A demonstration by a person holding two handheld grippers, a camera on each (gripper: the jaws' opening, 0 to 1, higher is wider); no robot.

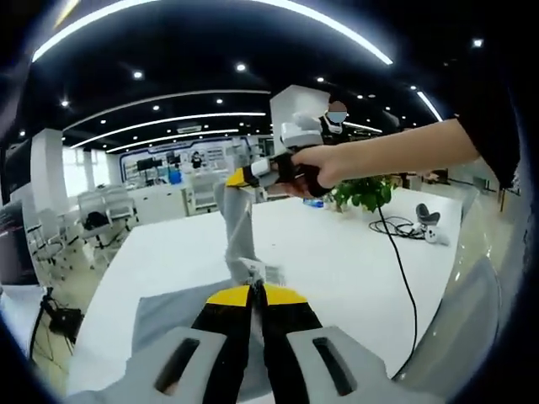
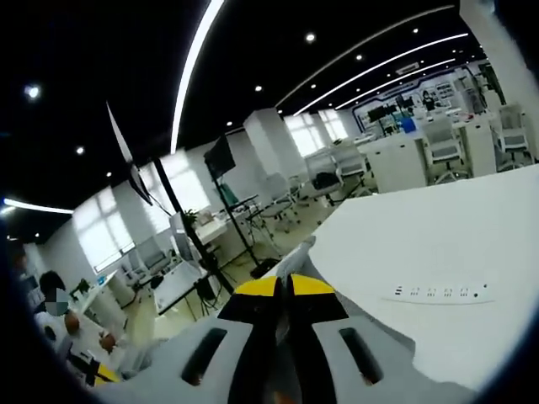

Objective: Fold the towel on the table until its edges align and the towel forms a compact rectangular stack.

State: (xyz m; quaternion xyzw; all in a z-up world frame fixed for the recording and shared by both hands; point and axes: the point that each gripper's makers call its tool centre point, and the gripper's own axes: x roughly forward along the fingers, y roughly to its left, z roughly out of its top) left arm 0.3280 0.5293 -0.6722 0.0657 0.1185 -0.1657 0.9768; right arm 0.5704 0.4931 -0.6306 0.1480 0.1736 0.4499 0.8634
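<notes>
Left gripper [image 1: 256, 293]: yellow-tipped black jaws closed together, pinching a corner of the towel [image 1: 173, 313] where a small white label sits just beyond the tips.

Towel: grey cloth, partly spread on the white table [image 1: 337, 252] beneath the left gripper, with one strip rising from the left gripper's tips up toward the right gripper, well above the table. Its edges are not aligned; no stack is formed.

Right gripper [image 1: 242, 177], seen in the left gripper view: held by a hand [image 1: 313, 167] above the table's far half, yellow tips closed on the raised upper end of the towel. In the right gripper view its own jaws [image 2: 283, 290] are pressed together, with a pale sliver of cloth [image 2: 296, 257] showing just past the tips.

Table: white top, bare across most of its surface.

Black cable [image 1: 402, 269]: runs across the table on the far side from the left gripper, toward the table edge.

Potted green plant [image 1: 364, 192]: at the table's far edge, behind the hand.

White power strip [image 2: 434, 292]: lies flat on the table, beside the right gripper's jaws
</notes>
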